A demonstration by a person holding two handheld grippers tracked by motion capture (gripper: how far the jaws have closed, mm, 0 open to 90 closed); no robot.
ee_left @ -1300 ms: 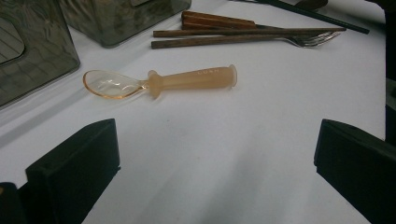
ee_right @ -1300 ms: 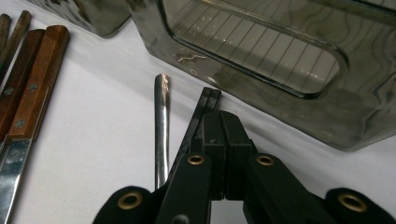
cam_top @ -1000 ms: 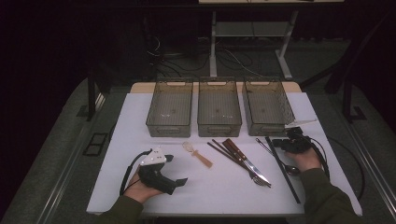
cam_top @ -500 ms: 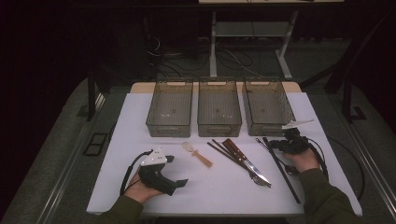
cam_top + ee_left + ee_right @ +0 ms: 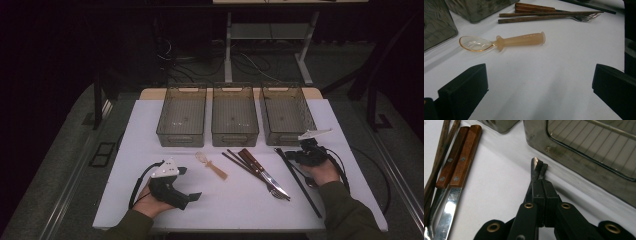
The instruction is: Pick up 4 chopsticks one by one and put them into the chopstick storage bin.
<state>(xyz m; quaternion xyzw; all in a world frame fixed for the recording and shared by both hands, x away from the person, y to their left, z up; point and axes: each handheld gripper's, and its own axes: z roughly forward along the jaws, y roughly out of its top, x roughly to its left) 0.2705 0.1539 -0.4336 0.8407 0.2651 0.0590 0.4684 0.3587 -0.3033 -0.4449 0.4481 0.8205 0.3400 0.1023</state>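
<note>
High view first, from the bench's left edge: the left claw [image 5: 192, 197] rests near the front edge, held low in the person's hand, and the left gripper view shows its jaws spread wide with nothing between them. Ahead of it lies the translucent amber plastic spoon with a thick stubby handle [image 5: 501, 42], flat on the white bench [image 5: 240, 210] and untouched. Toward the middle sit the two dark wooden chopsticks [image 5: 239, 165] and the wooden-handled knife and fork [image 5: 262, 173], side by side. Along the back edge stand three smoky transparent plastic bins [image 5: 235, 116], all empty as far as I can tell. Near the right edge, the right claw [image 5: 539, 181] is clenched on the pair of thin black chopsticks [image 5: 537, 168], gripping them close to their far tips, just in front of the rightmost bin's wall; their long ends trail back toward the front edge.

My reading is that sorting has begun with this pickup. Next, the pair needs lifting level and carrying over a bin rim without the long tails dragging or snagging.
</note>
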